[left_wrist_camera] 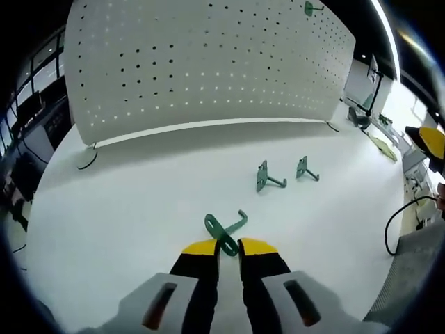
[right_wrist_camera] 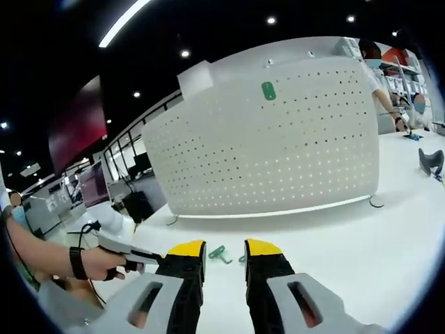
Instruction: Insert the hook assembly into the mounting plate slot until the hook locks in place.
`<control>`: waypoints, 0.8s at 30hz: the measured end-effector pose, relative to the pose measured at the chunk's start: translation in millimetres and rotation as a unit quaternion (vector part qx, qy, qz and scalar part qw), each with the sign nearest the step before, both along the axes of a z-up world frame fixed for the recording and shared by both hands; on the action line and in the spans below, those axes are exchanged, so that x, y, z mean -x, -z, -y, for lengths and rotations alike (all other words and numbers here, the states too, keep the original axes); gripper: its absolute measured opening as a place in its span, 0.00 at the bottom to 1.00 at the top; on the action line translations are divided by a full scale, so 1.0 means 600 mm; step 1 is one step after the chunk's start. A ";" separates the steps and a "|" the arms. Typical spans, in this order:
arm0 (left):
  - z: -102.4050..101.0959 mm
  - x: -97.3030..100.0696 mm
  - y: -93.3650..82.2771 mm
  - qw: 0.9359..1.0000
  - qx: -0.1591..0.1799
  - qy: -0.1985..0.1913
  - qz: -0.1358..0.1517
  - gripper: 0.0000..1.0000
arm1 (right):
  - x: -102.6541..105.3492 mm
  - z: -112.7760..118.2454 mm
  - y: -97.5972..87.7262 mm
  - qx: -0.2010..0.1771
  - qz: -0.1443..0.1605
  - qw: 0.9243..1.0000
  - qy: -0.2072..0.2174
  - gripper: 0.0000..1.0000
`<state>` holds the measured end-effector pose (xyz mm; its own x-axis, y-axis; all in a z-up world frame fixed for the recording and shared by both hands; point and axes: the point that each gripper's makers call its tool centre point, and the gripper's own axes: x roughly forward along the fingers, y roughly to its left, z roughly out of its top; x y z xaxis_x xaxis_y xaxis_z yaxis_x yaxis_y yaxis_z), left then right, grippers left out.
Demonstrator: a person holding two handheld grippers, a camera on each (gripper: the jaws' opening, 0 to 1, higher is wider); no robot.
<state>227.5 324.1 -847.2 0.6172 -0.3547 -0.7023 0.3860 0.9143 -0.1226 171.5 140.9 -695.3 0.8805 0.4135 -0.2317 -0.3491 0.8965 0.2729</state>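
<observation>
Item: green hook (left_wrist_camera: 224, 228), on the white worktop (left_wrist_camera: 125, 202), well short of the pegboard edge.
Holder: left claw (left_wrist_camera: 229, 246). Its yellow-tipped jaws stood close either side of the hook's flat plate end; whether they were actually clenched on it, I could not tell.
Orientation: long axis ran away from the claw toward the pegboard (left_wrist_camera: 208, 62). The curled tip led and the plate end lay nearest the jaws. The hook appeared to lie flat or nearly flat on the worktop.

Other stock: two further green hooks (left_wrist_camera: 268, 177) and (left_wrist_camera: 306, 169) stood nearer the pegboard, close together and well apart from the first. One green hook (left_wrist_camera: 311, 8) already hung high on the pegboard.

Right claw (right_wrist_camera: 224, 252): released, jaws apart with nothing between them, raised over the worktop and facing the pegboard.

Risks, judged:
- A pinch on the plate's thin edge could let the hook pivot or slip out on lifting.
- As it lay, the plate end faced away from the pegboard, so it would need turning before insertion. Otherwise the tabs would miss the holes.
- A hard push might shift the free-standing pegboard on its feet.
</observation>
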 end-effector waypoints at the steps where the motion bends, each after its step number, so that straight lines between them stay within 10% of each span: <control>1: 0.000 0.000 0.001 1.000 -0.001 0.001 -0.001 0.11 | 0.000 -0.001 0.000 0.001 0.001 1.000 0.000 0.22; 24: 0.031 0.027 -0.036 0.997 0.058 0.025 0.032 0.04 | 0.005 -0.032 0.003 -0.008 -0.005 1.000 -0.024 0.22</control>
<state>211.2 305.7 -825.4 0.6390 -0.4630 -0.6142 0.4418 0.8746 -0.1997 168.2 160.1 -697.2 0.8570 0.4591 -0.2340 -0.3888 0.8742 0.2910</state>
